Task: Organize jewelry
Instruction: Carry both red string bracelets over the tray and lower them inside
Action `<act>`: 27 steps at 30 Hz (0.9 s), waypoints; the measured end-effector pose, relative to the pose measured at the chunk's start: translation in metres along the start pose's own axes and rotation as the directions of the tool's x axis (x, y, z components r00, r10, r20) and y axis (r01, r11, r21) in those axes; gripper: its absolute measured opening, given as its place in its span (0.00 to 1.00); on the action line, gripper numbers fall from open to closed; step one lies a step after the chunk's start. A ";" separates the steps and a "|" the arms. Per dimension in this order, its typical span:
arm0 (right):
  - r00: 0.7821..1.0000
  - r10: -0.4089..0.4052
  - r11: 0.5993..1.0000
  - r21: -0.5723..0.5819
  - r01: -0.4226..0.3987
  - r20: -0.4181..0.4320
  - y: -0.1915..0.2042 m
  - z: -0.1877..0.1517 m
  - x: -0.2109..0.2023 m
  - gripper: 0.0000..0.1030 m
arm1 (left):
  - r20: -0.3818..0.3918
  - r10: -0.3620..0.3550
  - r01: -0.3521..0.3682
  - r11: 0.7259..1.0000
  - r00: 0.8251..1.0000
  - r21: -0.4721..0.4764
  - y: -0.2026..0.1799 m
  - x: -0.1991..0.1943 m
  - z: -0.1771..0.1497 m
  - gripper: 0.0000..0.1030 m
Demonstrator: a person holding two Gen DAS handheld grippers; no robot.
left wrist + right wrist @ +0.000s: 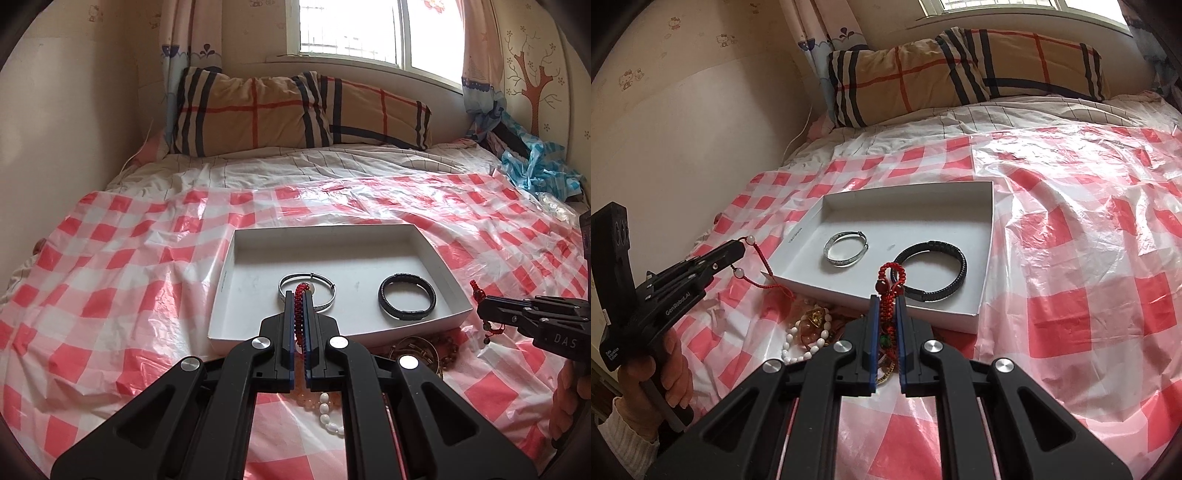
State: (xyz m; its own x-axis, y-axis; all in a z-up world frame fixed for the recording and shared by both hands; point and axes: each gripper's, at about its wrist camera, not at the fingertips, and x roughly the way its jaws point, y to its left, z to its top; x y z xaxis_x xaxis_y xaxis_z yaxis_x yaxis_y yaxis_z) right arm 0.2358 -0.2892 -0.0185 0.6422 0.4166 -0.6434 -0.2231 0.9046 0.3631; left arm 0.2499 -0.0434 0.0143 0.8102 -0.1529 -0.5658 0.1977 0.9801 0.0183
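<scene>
From the left wrist, the left claw (300, 295) is pinched on a red cord bracelet (301, 317) over the white box (452, 291). From the right wrist, the right claw (886, 300) clamps a red knotted bracelet (889, 295) near the box's front edge; both look light and limp, best gripped by the cord.

We see a red-and-white checked plastic sheet (129, 258) under a white box (332, 258). In it lie a silver bangle (846, 249) and a black bracelet (932, 271). The pillow (295, 110) is tan plaid
</scene>
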 end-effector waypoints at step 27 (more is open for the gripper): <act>0.995 -0.038 0.999 -0.027 0.040 0.092 0.010 0.022 0.015 0.09 | 0.054 -0.071 0.074 0.996 0.996 -0.054 -0.021 0.023 0.030 0.03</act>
State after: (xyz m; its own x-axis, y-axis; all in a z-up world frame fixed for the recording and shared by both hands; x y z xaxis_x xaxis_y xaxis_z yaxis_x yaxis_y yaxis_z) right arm 0.2591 -0.2755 -0.0100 0.7146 0.3723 -0.5922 -0.2170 0.9228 0.3184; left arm 0.2814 -0.0716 0.0256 0.8229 -0.2288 -0.5202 0.2269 0.9715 -0.0685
